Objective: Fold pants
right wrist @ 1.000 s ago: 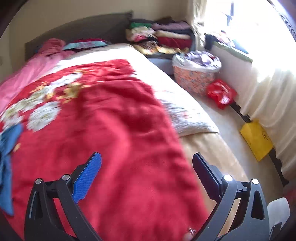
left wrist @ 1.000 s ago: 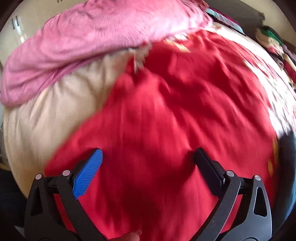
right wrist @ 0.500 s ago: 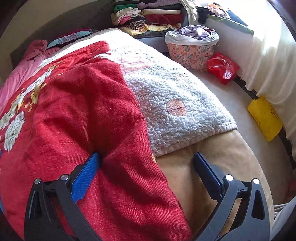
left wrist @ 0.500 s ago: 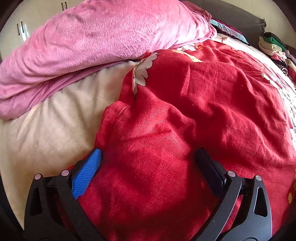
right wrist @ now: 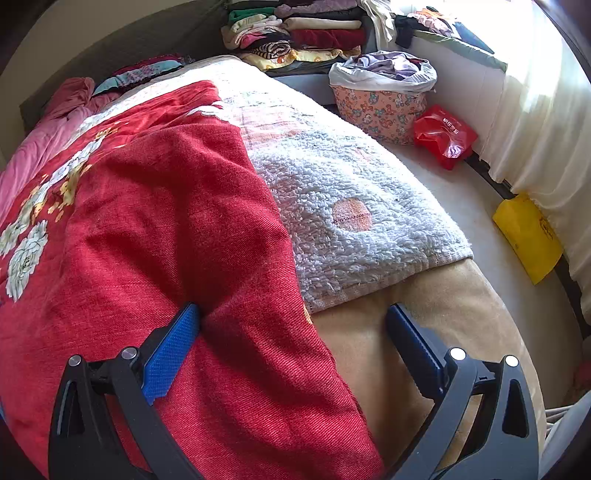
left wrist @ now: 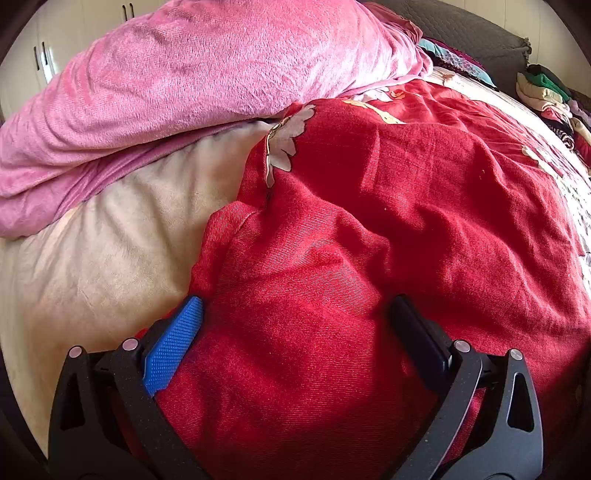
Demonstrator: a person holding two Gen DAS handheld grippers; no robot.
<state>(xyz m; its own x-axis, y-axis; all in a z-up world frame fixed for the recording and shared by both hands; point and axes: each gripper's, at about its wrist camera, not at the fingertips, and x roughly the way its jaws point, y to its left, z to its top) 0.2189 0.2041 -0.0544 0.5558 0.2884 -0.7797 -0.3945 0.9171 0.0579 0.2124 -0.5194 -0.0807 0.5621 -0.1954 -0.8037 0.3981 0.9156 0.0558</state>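
Red fabric with white flower print (left wrist: 369, 240) lies spread on the bed; I cannot tell whether it is the pants. My left gripper (left wrist: 295, 317) is open, low over the fabric's left corner, with fabric bulging between the fingers. In the right wrist view the same red fabric (right wrist: 155, 221) covers the left half, its right edge running down between the fingers. My right gripper (right wrist: 293, 321) is open, straddling that edge, with tan bedding (right wrist: 424, 302) under the right finger. No blue garment shows in either view.
A pink fleece blanket (left wrist: 203, 74) is heaped at the back left on a cream sheet (left wrist: 92, 258). A white terry towel (right wrist: 351, 206) lies right of the red fabric. Folded clothes (right wrist: 295, 33), a laundry basket (right wrist: 380, 92), a red bag (right wrist: 443, 133) and a yellow bag (right wrist: 528, 236) stand beyond the bed.
Both grippers have dropped closer to the bed and settled over the red fabric's two corners. The blue cloth seen at the right view's left edge is out of frame. Both stay open.
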